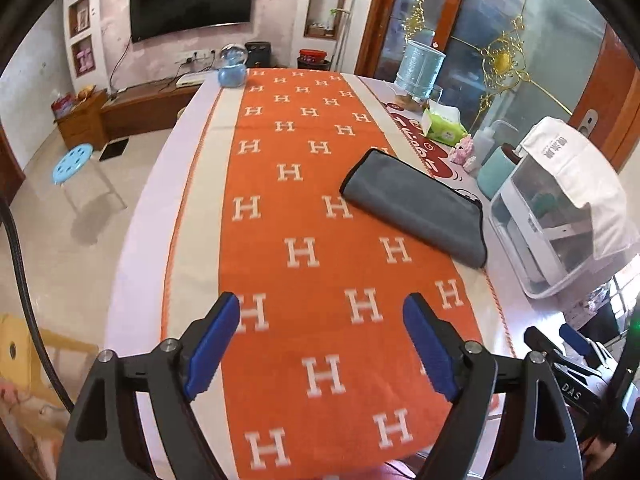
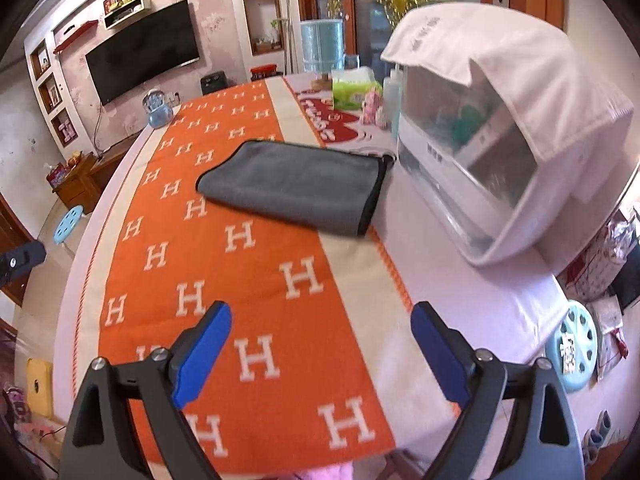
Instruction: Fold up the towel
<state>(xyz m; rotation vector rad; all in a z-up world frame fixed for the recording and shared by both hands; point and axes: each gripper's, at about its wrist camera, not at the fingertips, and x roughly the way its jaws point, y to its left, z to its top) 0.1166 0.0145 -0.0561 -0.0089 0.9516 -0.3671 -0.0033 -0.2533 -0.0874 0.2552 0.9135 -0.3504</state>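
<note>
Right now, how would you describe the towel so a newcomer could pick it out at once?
Start at the orange H-patterned cloth running down the table. On its right edge, beside the white dish cabinet, lies the grey towel, already folded flat. It alone is plain grey with dark edging; both grippers are open, apart from it.

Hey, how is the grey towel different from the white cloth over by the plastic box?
The grey towel is dark grey with black edging; the white cloth is white with faint printed lettering. The grey towel lies flat and folded on the orange runner; the white cloth hangs draped over the top of the plastic box. Both are fabric, and neither claw, left or right, touches either.
</note>
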